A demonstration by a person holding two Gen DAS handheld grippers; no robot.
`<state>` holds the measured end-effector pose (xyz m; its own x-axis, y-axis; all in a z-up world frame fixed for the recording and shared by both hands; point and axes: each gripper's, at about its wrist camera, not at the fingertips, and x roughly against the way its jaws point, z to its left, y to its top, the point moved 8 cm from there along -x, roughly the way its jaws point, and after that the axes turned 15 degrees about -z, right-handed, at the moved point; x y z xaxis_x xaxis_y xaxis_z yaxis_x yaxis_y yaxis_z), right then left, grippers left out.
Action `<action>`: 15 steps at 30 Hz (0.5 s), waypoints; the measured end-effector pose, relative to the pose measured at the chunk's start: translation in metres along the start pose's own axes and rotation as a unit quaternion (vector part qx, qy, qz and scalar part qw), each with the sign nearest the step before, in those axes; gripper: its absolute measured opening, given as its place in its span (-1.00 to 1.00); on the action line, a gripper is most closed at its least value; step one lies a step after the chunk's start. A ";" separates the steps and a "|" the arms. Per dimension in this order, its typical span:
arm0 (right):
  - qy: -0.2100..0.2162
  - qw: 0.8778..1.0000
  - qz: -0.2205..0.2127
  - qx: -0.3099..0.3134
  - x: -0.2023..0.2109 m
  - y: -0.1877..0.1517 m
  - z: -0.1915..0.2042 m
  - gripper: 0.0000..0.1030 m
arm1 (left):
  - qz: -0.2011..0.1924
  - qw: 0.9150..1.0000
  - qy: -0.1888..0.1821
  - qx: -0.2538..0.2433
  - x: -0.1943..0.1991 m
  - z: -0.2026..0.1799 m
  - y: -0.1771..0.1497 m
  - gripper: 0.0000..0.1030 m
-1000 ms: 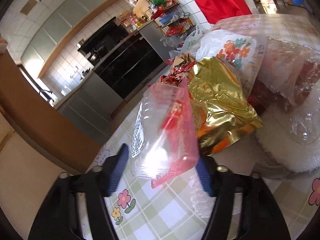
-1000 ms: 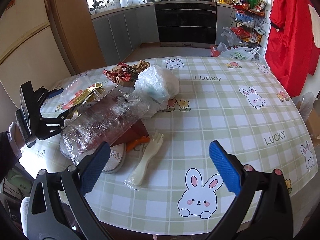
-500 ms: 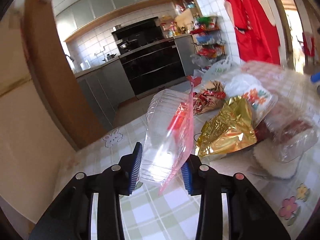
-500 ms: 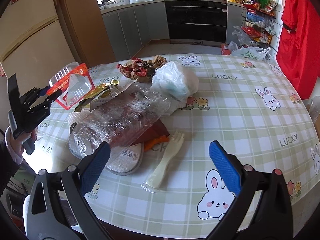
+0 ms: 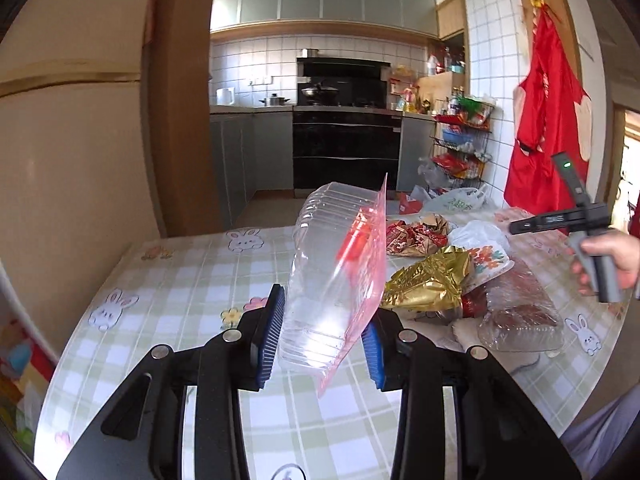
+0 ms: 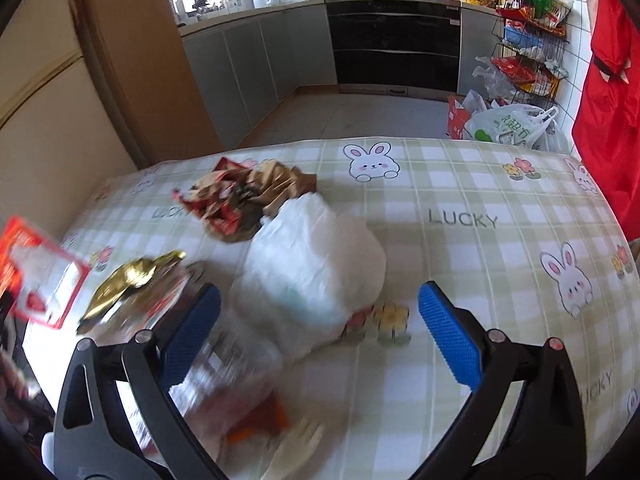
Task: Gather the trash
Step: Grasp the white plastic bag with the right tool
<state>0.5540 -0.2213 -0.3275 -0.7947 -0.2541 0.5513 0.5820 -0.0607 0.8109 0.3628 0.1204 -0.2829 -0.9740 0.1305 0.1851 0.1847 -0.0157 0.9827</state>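
A clear plastic clamshell box (image 5: 332, 280) with a red label and a pink-tinted lid edge sits clamped between the blue pads of the left claw (image 5: 320, 338), lifted clear above the worktop (image 5: 176, 288) and tilted so its ribbed end points up and away. In the right wrist view the same box shows at the far left edge, red-framed and blurred.

Just beyond it on the checked, rabbit-printed cloth lies the rest of the litter: a crumpled gold foil wrapper (image 5: 428, 284), a floral-printed plastic bag (image 5: 490, 258) behind it, and a heap of red and brown snack wrappers (image 5: 416, 234) farther back. To the right, a clear wrapped package with something dark red inside (image 5: 520, 316) rests on a white round lid or plate — which of the two cannot be told.

The right claw (image 6: 320, 332) hangs over this pile with its blue pads wide apart and nothing between them; below and ahead of it is a puffy white plastic bag (image 6: 316, 276), touching the heap of wrappers (image 6: 248, 200) behind it. The gold wrapper (image 6: 132, 280) lies to its left, the clear package (image 6: 224, 376) under the left finger, and a pale plastic fork (image 6: 296, 448) near the bottom edge — all smeared by motion blur. From the left wrist view the person's right hand (image 5: 608, 258) grips that tool's handle at the far right.
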 end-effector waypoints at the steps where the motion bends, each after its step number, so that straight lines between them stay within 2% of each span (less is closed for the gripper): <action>1: 0.011 1.000 0.012 -0.011 -0.012 -0.001 0.000 0.89 | 0.001 1.000 0.006 0.002 0.005 0.002 -0.001 -0.30; 3: 0.006 0.999 0.037 -0.011 -0.031 -0.005 0.001 0.89 | -0.003 1.000 0.016 0.011 0.018 0.006 -0.002 -0.31; 5: 0.000 0.999 0.042 0.001 -0.041 -0.006 0.004 0.89 | -0.001 0.999 0.025 0.022 0.028 0.013 -0.006 -0.34; 10: -0.019 0.997 0.076 -0.010 -0.062 -0.014 0.004 0.86 | 0.029 0.999 0.026 0.032 0.022 0.021 -0.017 -0.37; 11: -0.021 0.996 0.083 -0.015 -0.064 -0.016 0.003 0.64 | 0.030 0.999 0.024 0.037 0.022 0.020 -0.017 -0.37; 13: -0.017 0.996 0.085 -0.033 -0.062 -0.016 0.000 0.39 | 0.028 0.998 0.021 0.050 0.022 0.021 -0.017 -0.38; 14: -0.015 0.996 0.082 -0.036 -0.059 -0.015 -0.002 0.20 | 0.027 0.998 0.020 0.054 0.022 0.020 -0.017 -0.38; 15: -0.016 0.997 0.074 -0.036 -0.054 -0.012 -0.003 0.12 | 0.026 0.998 0.020 0.058 0.023 0.021 -0.016 -0.38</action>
<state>0.5902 -0.2097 -0.3680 -0.7042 -0.2349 0.6700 0.7025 -0.0934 0.7055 0.3404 0.1443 -0.2948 -0.9666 0.0929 0.2387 0.2472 0.0940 0.9644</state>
